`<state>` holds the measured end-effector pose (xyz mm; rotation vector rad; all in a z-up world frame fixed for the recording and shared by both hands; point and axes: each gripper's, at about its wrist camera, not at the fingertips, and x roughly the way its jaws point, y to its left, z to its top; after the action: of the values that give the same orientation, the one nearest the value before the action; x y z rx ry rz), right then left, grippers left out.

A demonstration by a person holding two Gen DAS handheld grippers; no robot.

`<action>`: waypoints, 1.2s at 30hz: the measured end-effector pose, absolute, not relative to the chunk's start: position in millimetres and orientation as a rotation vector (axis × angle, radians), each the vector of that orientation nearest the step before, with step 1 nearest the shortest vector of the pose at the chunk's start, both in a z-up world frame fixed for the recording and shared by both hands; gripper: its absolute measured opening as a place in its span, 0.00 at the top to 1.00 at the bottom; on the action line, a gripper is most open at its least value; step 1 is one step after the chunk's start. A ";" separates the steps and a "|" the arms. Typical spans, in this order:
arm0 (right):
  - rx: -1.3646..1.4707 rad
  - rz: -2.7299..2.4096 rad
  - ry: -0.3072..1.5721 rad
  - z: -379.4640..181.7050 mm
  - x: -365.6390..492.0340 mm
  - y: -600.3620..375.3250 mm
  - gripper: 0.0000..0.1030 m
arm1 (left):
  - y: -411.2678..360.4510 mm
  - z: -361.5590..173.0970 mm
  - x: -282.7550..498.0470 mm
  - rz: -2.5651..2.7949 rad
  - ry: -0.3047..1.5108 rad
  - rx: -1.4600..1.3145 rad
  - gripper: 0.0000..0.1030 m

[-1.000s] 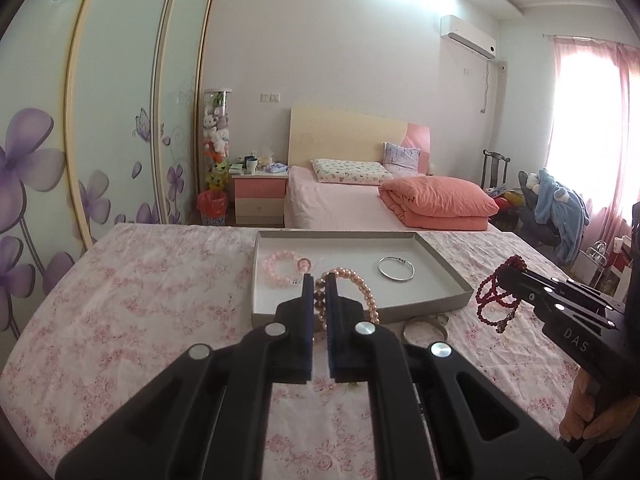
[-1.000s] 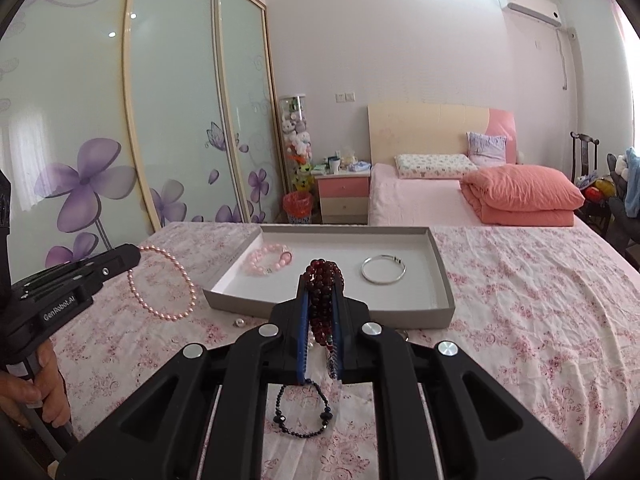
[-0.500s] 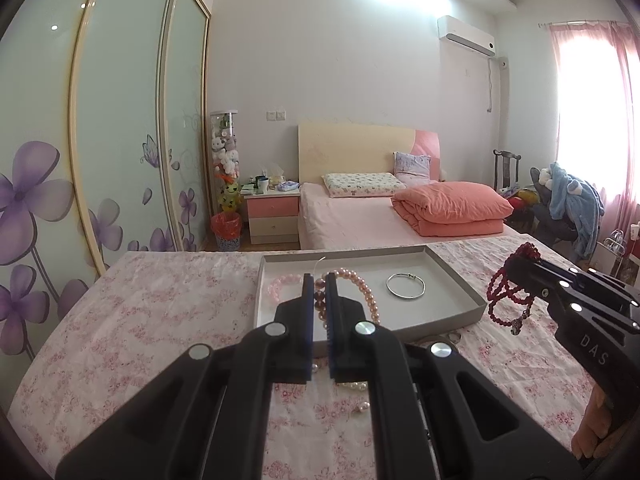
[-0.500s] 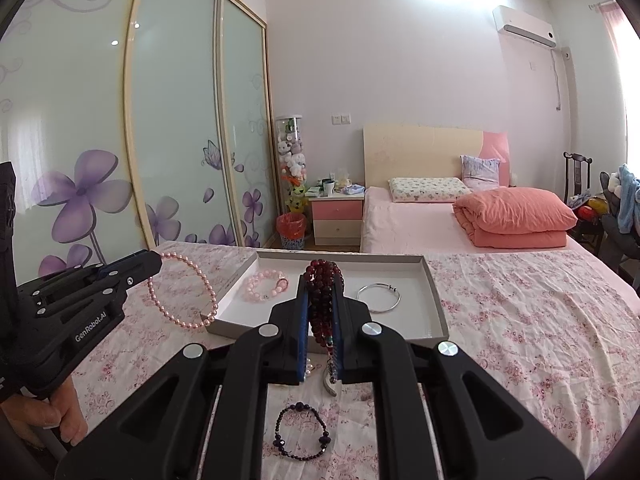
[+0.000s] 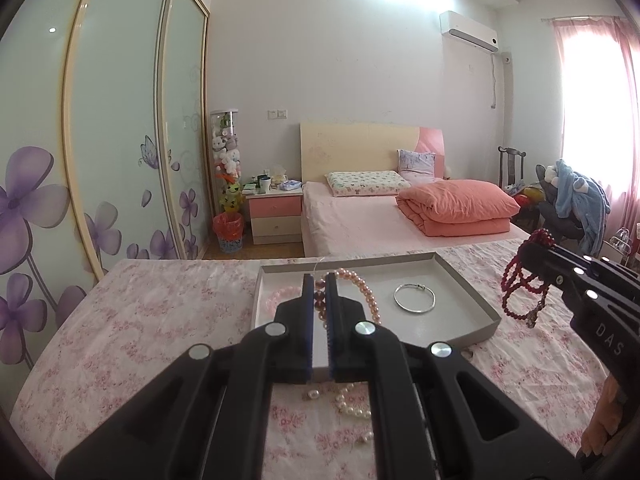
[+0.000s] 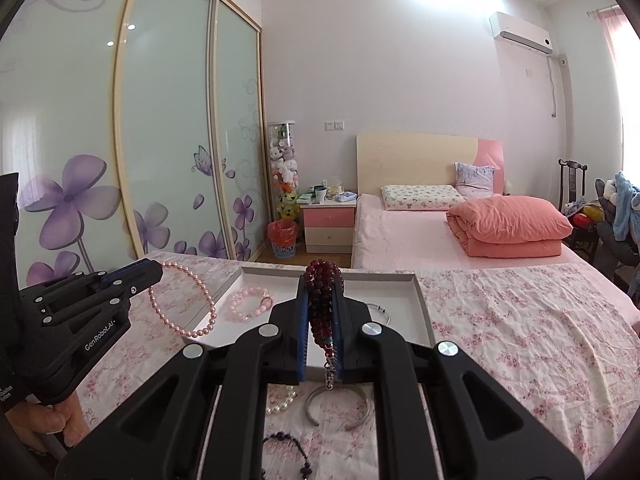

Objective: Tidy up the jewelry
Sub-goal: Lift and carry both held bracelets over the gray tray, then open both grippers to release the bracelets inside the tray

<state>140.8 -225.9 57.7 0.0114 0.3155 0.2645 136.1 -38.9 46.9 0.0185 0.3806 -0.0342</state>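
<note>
The left tool (image 5: 319, 280) pinched a pink pearl necklace (image 6: 188, 304), which hung in a loop above the near left corner of the grey tray (image 5: 468, 284). The right tool (image 6: 321, 280) was pressed shut on a dark red bead strand (image 6: 322, 280) (its small pendant dangling between the fingers). In the tray lay a pale pink bracelet (image 6: 248, 304) and a silver bangle (image 5: 414, 298). White pearls (image 5: 352, 402) lay loose on the flowered counter (image 5: 160, 320).
</note>
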 end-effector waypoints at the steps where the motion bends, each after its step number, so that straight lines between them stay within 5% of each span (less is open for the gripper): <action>1: 0.012 0.263 0.316 58.7 146.3 -226.5 0.90 | -37.2 47.2 141.5 -0.035 0.381 0.016 0.94; 27: 0.156 0.243 0.663 -16.1 326.1 -228.0 0.89 | -29.0 -8.8 310.2 -0.022 0.567 -0.034 0.93; 32: 0.164 0.235 0.668 -17.8 324.1 -231.3 0.54 | -21.6 -14.1 319.5 -0.010 0.592 -0.081 0.69; 36: 0.173 0.227 0.668 -19.0 322.1 -237.5 0.53 | -9.4 -14.9 318.4 0.006 0.597 -0.101 0.69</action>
<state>322.1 -237.5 -19.0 0.1729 0.6682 0.2267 318.4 -9.4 -14.9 -0.1006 0.5966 0.0064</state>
